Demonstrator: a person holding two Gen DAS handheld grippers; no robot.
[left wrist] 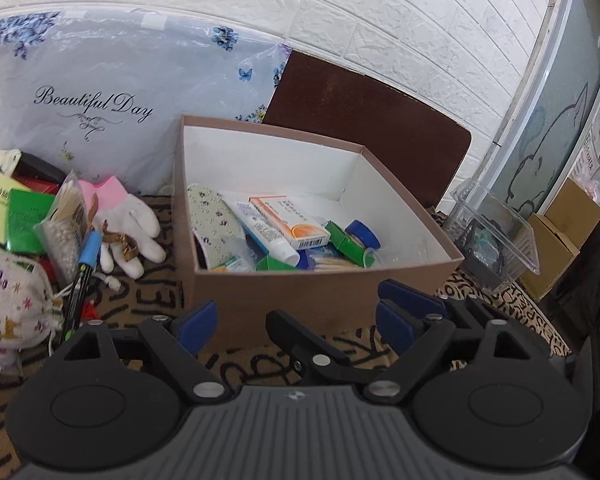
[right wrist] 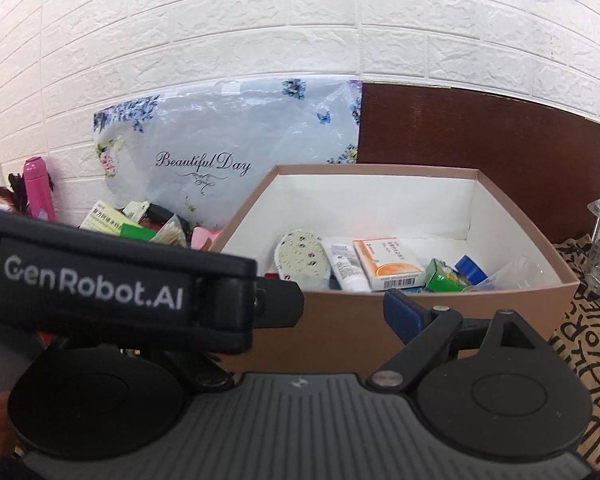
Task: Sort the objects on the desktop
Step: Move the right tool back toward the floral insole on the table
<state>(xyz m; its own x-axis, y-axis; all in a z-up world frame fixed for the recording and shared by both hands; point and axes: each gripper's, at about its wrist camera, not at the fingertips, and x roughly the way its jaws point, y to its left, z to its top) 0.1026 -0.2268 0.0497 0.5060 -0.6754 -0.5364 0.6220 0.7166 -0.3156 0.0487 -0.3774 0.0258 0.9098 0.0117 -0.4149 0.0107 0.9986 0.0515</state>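
While both claws hang wide and empty — left claw (left wrist: 296, 320), right claw (right wrist: 340, 312) — reach left, lift the pen (left wrist: 85, 264) into the box (left wrist: 300, 292)

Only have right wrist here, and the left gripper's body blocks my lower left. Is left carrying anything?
Observer: No. The left gripper is open with nothing between its pads, and it faces the front wall of the brown box.
Operator: What's on the mat left of the box? I only get a pink scrap.
Observer: That scrap is the cuff of a white glove, which lies flat just left of the box.
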